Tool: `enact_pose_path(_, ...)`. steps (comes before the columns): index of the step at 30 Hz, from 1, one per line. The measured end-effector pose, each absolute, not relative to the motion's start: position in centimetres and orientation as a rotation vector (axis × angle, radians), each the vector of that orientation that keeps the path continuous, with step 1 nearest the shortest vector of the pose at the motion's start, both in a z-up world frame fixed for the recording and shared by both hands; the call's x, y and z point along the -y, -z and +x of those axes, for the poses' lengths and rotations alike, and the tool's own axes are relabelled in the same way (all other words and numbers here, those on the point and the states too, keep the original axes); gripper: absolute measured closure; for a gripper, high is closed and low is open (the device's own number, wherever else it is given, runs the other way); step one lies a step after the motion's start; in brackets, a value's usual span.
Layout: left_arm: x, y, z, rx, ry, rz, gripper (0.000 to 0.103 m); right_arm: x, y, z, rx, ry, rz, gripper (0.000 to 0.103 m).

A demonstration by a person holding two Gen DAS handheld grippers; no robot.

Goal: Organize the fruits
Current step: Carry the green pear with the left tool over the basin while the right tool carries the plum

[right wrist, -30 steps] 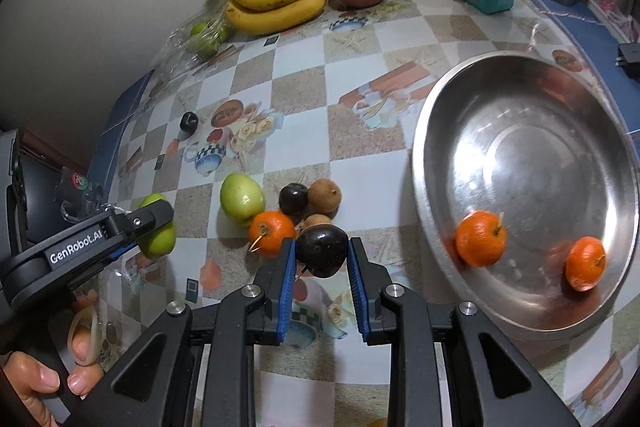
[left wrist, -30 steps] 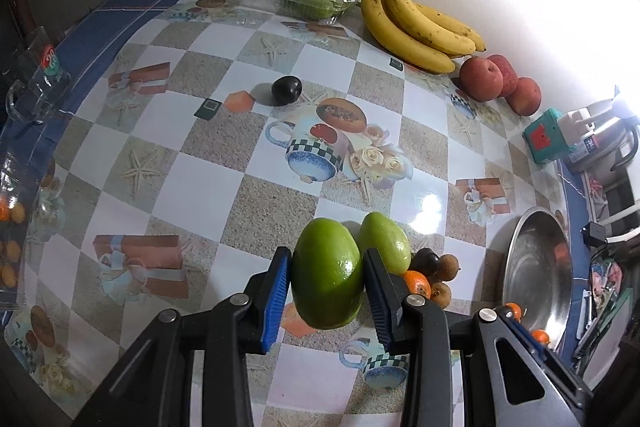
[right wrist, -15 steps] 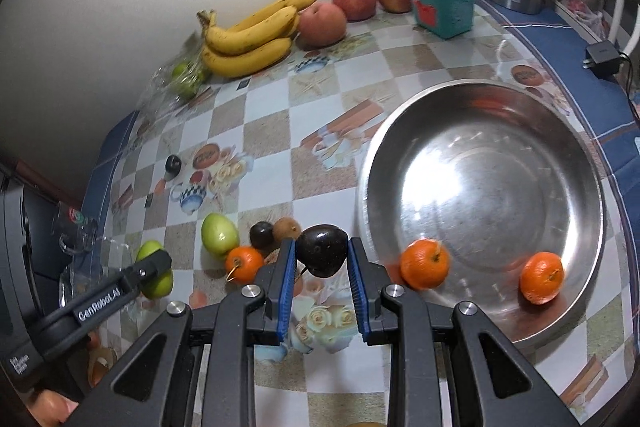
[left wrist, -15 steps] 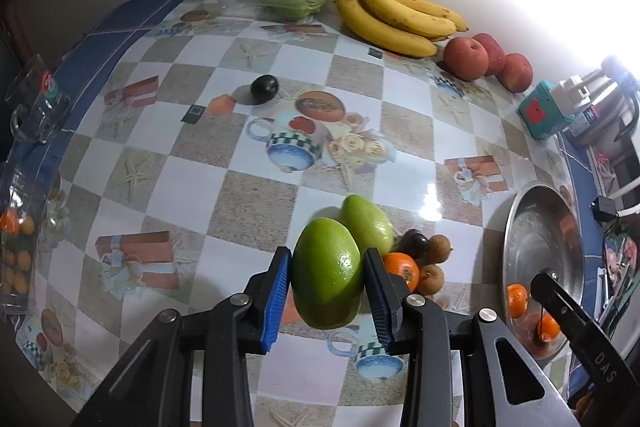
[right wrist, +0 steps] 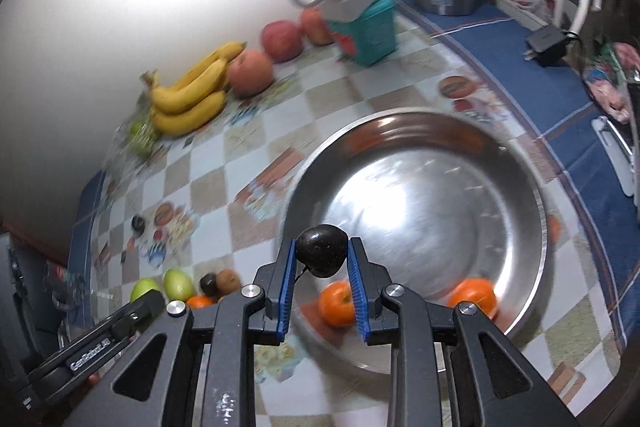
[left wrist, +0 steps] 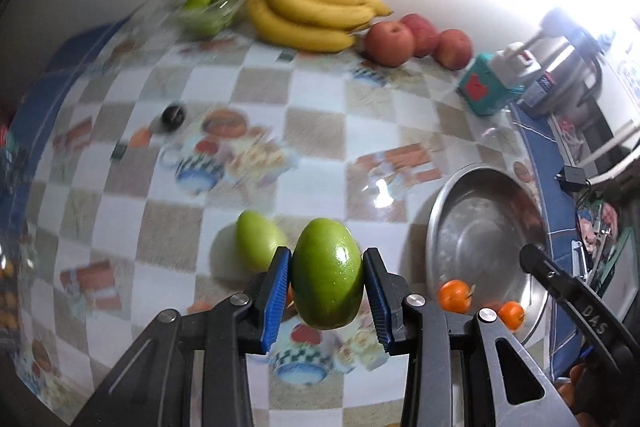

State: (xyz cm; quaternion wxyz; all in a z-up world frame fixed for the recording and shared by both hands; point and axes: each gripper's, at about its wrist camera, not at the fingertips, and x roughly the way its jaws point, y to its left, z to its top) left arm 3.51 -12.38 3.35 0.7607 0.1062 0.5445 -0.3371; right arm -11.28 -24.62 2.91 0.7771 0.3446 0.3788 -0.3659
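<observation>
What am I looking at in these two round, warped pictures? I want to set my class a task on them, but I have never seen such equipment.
There is no robot here: a person holds a two-fingered clamp in each hand, and a wide-angle camera on each clamp looks along its fingers. One picture comes from the left gripper, closed on a green fruit. The other comes from the right gripper, closed on a dark fruit over a steel bowl that holds two oranges. On the checked tablecloth lie bananas, red apples, another green fruit and a second dark fruit. Both pictures are blurred.
</observation>
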Motion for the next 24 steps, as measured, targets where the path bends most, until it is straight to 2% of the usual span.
enact_pose_path(12,21.4,-4.5,-1.0,-1.073,0.945,0.353,0.064,28.5,-3.0,-15.0,-0.762,0.928,0.817,0.076)
enact_pose_path(24,25.1,-1.3,-2.9,-1.067,1.011,0.441,0.064,30.9,-1.5,-17.2,-0.774,1.022,0.869,0.076)
